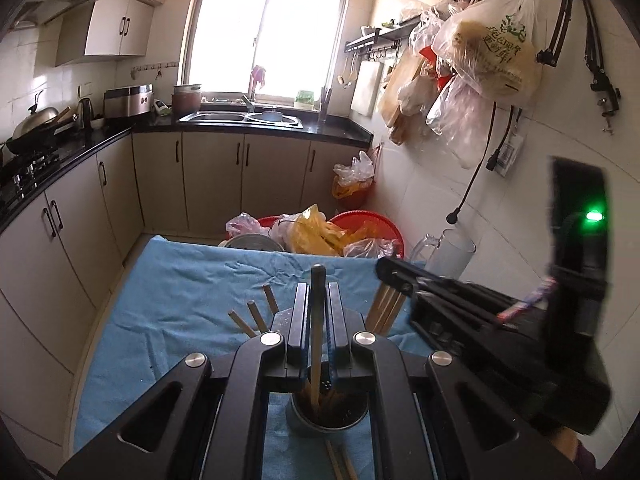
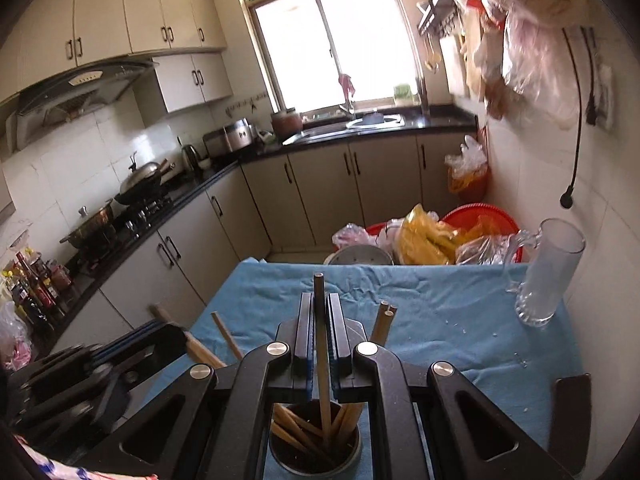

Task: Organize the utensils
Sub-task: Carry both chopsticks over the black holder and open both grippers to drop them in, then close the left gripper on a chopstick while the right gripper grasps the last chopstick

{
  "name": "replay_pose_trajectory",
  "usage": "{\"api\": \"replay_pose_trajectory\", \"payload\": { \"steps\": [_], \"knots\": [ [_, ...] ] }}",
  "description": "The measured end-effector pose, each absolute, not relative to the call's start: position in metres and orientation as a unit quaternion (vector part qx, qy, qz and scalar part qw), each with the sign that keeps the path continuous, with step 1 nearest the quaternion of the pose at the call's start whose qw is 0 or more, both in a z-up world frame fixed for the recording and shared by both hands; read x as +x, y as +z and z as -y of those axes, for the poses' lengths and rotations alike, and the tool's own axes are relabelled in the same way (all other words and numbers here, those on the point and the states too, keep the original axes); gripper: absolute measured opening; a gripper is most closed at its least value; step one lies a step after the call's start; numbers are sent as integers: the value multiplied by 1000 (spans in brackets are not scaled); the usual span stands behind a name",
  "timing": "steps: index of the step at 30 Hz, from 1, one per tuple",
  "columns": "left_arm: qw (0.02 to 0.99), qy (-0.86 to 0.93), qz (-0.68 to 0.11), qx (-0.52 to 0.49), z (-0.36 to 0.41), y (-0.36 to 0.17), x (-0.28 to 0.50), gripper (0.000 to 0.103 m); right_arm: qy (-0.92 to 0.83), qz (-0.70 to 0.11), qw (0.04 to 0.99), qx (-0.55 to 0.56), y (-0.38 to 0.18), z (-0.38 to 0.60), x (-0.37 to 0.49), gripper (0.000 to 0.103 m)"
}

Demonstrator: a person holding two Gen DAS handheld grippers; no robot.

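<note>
A metal utensil cup [image 1: 329, 416] [image 2: 316, 452] stands on the blue cloth [image 1: 180, 280] [image 2: 440, 300] and holds several wooden chopsticks [image 1: 256, 316] [image 2: 300, 428]. My left gripper [image 1: 318, 296] is shut on one upright chopstick [image 1: 317, 320] whose lower end sits in the cup. My right gripper [image 2: 319, 304] is shut on an upright chopstick [image 2: 321, 340] that reaches down into the same cup. The right gripper also shows in the left wrist view [image 1: 400, 276], beside more chopsticks [image 1: 386, 308]. Two chopsticks [image 1: 340, 460] lie on the cloth in front of the cup.
A clear glass mug [image 2: 548, 272] [image 1: 448, 252] stands at the table's right, near the tiled wall. Red basins with plastic bags [image 1: 320, 232] [image 2: 440, 232] sit beyond the far edge. A dark phone [image 2: 570, 412] lies at the right. Counters [image 1: 60, 160] run along the left.
</note>
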State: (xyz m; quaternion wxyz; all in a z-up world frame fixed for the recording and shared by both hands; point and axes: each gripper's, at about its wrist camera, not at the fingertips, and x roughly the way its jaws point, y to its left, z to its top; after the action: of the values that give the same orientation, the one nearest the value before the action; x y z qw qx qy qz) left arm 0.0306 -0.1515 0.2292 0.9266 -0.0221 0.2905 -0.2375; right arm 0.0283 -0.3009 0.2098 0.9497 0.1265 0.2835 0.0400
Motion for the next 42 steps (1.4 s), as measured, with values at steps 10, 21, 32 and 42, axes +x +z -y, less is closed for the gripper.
{"api": "replay_pose_trajectory", "payload": {
  "steps": [10, 21, 32, 42],
  "knots": [
    [931, -242, -273, -34, 139, 242, 16, 24, 52, -298, 943, 142, 205, 305, 45, 24],
    [937, -243, -245, -53, 103, 256, -25, 32, 45, -269, 952, 138, 229, 311, 4, 28],
    [931, -216, -285, -78, 50, 208, -66, 40, 48, -326, 938, 107, 161, 303, -75, 44],
    [902, -157, -396, -62, 36, 104, -79, 40, 60, -444, 888, 104, 38, 292, -121, 43]
  ]
}}
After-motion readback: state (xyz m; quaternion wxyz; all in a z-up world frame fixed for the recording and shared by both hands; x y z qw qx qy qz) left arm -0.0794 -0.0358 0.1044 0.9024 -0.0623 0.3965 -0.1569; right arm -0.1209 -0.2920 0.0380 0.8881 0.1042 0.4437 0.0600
